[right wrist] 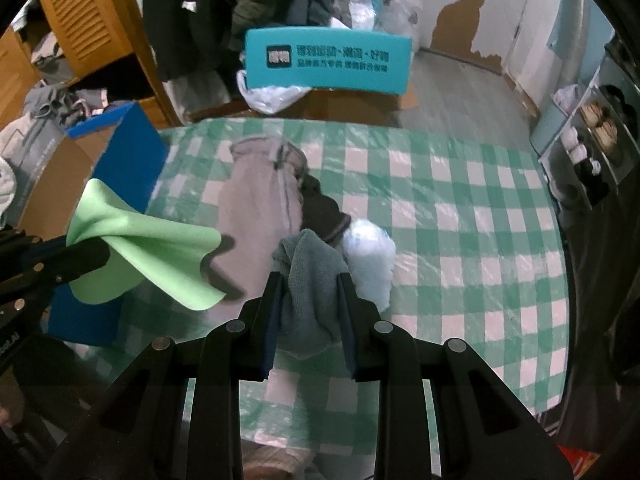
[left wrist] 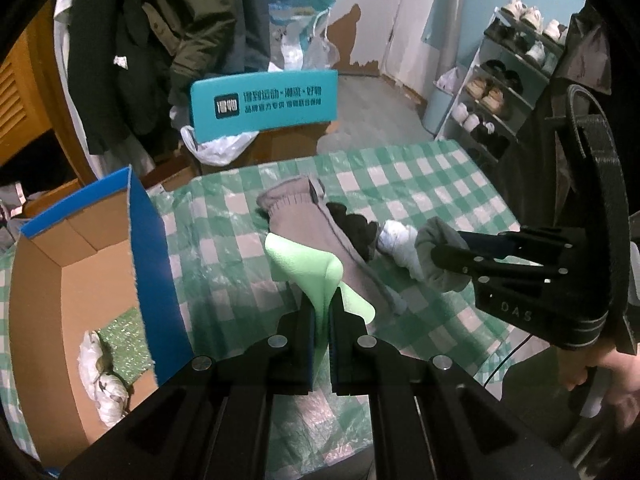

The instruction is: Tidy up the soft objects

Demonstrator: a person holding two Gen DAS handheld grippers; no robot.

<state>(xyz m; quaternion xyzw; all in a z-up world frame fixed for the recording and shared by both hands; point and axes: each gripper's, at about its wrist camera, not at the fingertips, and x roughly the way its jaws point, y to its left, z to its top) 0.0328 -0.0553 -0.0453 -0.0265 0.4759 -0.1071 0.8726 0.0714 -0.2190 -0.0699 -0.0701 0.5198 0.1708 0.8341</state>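
Room first: peeling white wall (left wrist: 360, 32), grey plank floor (left wrist: 380, 108), dark coats hanging on a wooden louvred wardrobe (right wrist: 80, 20), shoe rack (left wrist: 500, 88) with several pairs at far right.

One table under a green-and-white checked plastic cloth (right wrist: 460, 208). One teal box lid with dark printed text (left wrist: 264, 102) standing past the far edge, white plastic bag below it.

One open cardboard box with blue outer walls (left wrist: 152, 248) at the table's left end. Inside: one white patterned bundle (left wrist: 102, 380) in the near corner plus a patch of green sparkly material; rest of the floor bare cardboard.

Soft items, counted:
- one large grey-beige knit garment (right wrist: 256, 208) flat mid-table
- one black knit piece (right wrist: 324, 210) touching its right edge
- one white fluffy ball (right wrist: 370, 258) just beside the black piece
- one thin mint-green cloth (left wrist: 316, 276), pinched in the left gripper (left wrist: 322, 312), fingers fully closed on it, lifted off the table beside the box
- one grey-blue terry cloth (right wrist: 310, 292), clamped in the right gripper (right wrist: 310, 280), fingers narrowed onto the bunched fabric, held above the garment

Two grippers total, both loaded. One bare hand (left wrist: 600, 372) visible on the right handle.
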